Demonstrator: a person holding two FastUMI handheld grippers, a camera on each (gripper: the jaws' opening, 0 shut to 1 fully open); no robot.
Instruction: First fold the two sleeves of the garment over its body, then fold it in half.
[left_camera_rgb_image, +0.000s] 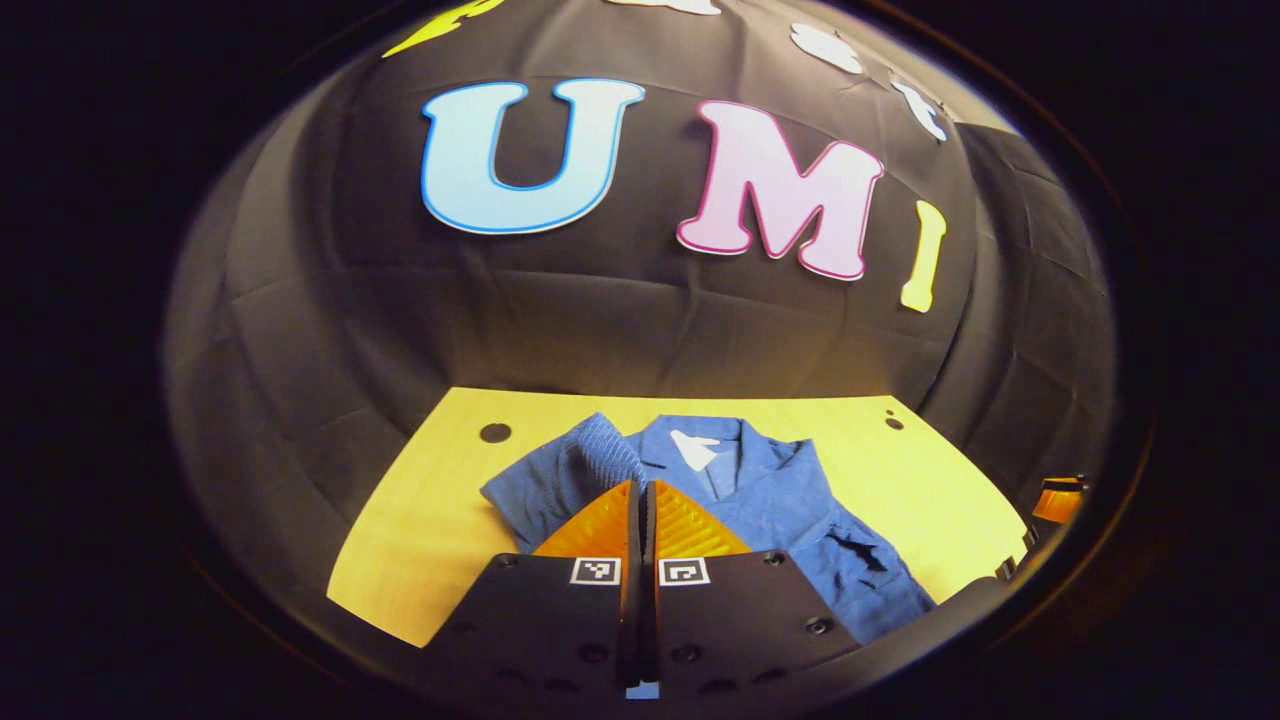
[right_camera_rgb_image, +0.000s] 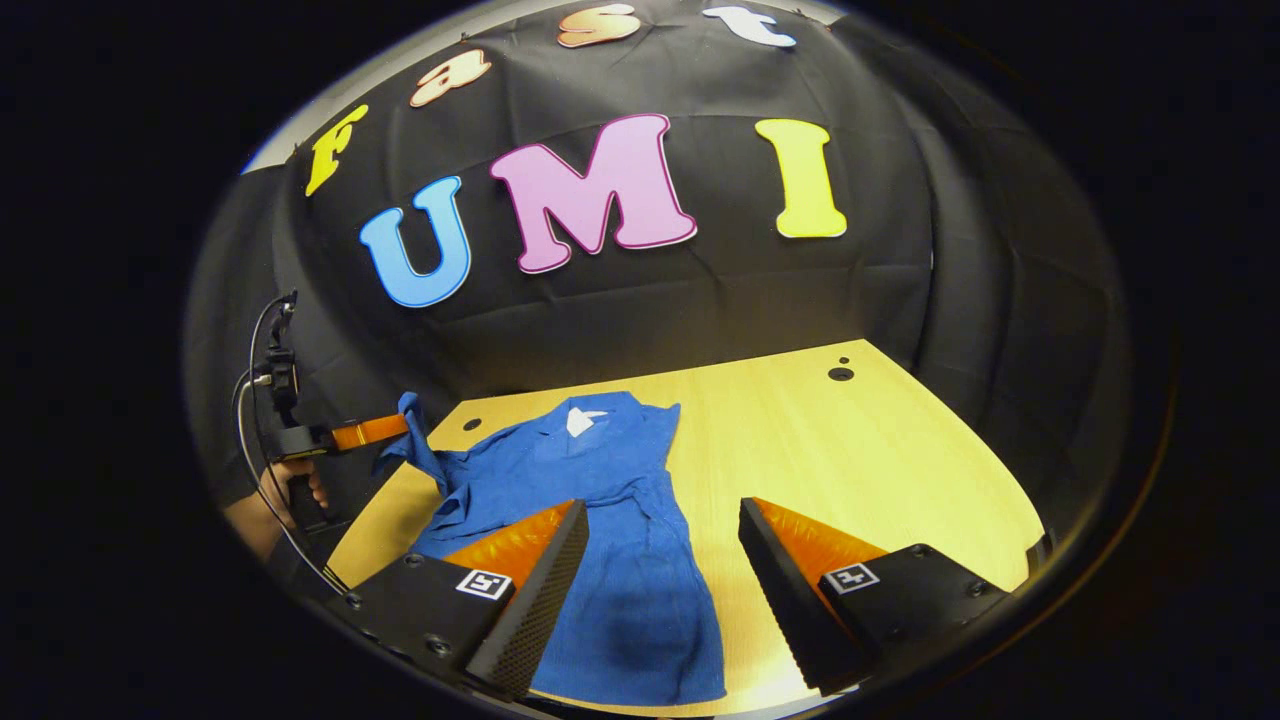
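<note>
One sleeve (right_camera_rgb_image: 410, 435) is pinched in the closed left hand-held gripper (left_camera_rgb_image: 640, 500), lifted off the surface (right_camera_rgb_image: 880, 460) beside the shirt (right_camera_rgb_image: 610, 520); right hand-held gripper (right_camera_rgb_image: 662, 560) hovers wide open, empty, over the hem.

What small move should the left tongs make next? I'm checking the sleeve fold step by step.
Probably carry the sleeve inward and lay it on the shirt's body. The left tongs are shut on the sleeve and hold it raised beside the table, while the right tongs hover open over the body.
</note>
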